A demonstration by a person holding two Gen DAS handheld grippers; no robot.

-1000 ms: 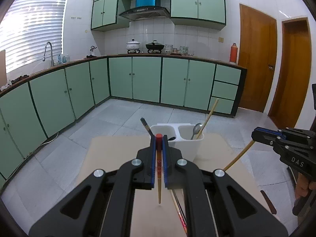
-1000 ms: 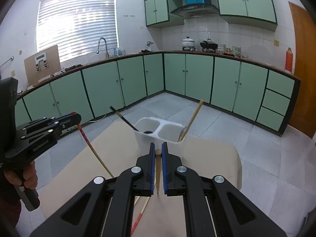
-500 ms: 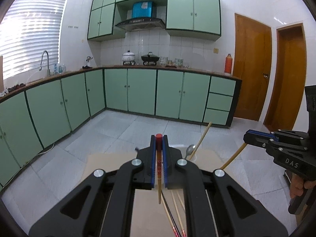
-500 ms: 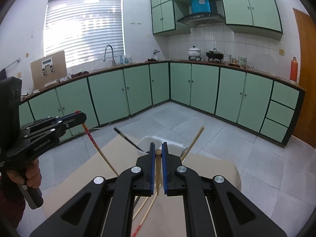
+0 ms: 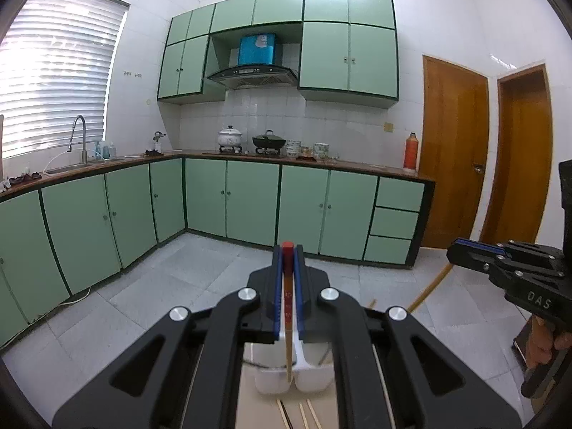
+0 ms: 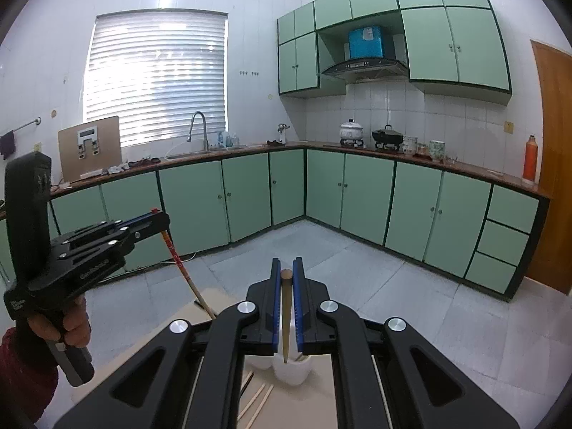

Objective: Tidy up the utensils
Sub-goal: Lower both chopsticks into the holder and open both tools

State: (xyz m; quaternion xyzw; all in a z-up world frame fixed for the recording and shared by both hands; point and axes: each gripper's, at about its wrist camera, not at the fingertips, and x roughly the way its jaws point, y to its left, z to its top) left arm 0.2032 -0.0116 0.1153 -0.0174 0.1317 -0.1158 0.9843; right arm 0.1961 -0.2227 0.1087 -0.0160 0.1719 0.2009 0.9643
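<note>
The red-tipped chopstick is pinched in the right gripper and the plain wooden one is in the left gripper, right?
Not quite: they are swapped. The left wrist view shows the left gripper shut on the red-tipped chopstick. The right wrist view shows the right gripper shut on the plain wooden chopstick.

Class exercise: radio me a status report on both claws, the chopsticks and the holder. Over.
Left claw shut on red-topped wooden chopstick. Right claw shut on plain brown wooden chopstick. White two-compartment plastic holder below both. Loose chopsticks on table; nothing blocking.
</note>
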